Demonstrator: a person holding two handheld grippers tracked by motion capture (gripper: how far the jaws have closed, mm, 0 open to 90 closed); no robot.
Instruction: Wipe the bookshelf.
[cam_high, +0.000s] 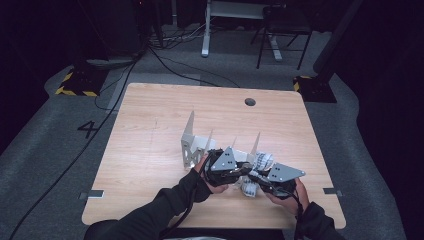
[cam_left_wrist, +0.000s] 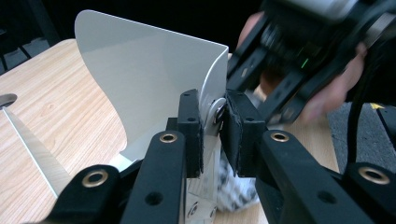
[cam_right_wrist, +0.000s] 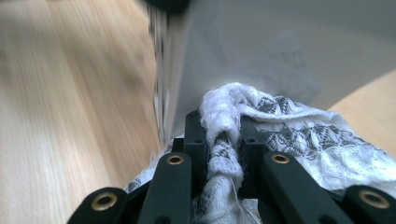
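The left gripper (cam_left_wrist: 212, 135) is clamping the near edge of one upright divider (cam_left_wrist: 154, 79) of the white metal rack (cam_high: 192, 145), which is standing on the wooden bench (cam_high: 150, 150) just in front of the person. Its jaws are nearly together, with only the thin sheet and a small fastener showing between the pads, so it is steadying the rack. The right gripper (cam_right_wrist: 223, 140) is squeezing a bunched fold of the white and grey patterned cloth (cam_right_wrist: 299, 135), jaws almost closed on it, right beside a divider wall. In the high view the cloth (cam_high: 260, 162) is lying at the right end of the rack, partly tucked between the dividers and partly trailing onto the bench near the right hand.

To do this step well, the left grip should be holding the rack firmly so it is not sliding or tipping while the cloth is being worked into the slot. The right gripper should be feeding the bunch along the divider rather than against its edge, since the loose knit looks likely to snag on the sheet's corner
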